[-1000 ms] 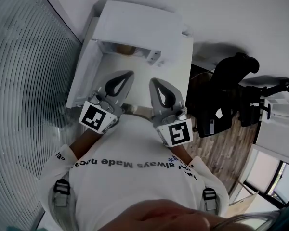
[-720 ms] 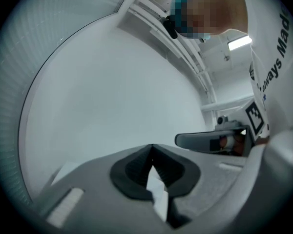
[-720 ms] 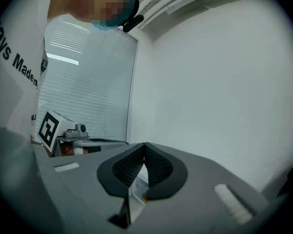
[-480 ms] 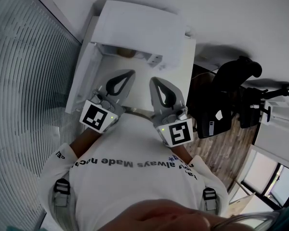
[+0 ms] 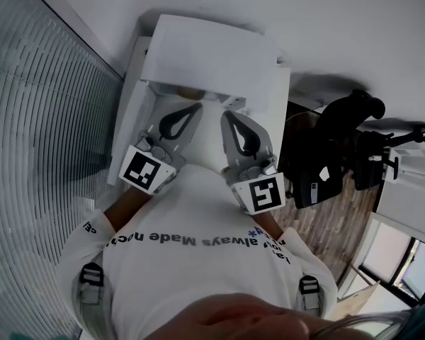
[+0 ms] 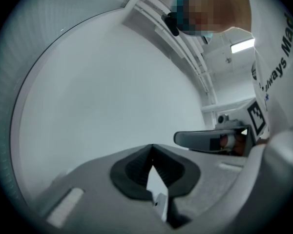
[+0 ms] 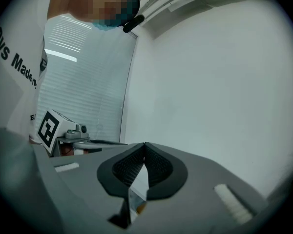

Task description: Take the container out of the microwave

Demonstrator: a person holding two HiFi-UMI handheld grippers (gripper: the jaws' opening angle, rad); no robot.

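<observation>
Container (image 5: 191,92), seemingly the tan shape just inside the open microwave (image 5: 212,48), sits untouched while the left tongs (image 5: 195,108) and right tongs (image 5: 227,115), both closed and empty, have drawn nearer its mouth than a second ago, so grasping remains ahead.

Looks like an office or test room, not a home kitchen: plain white walls (image 5: 340,20), slatted blinds (image 5: 42,119) along one side, wood-look floor (image 5: 326,225), strip light (image 6: 242,45) on the ceiling. A black office chair (image 5: 340,140) sits beside a white table (image 5: 275,122). A white microwave (image 5: 212,52) stands on that table against the wall.
</observation>
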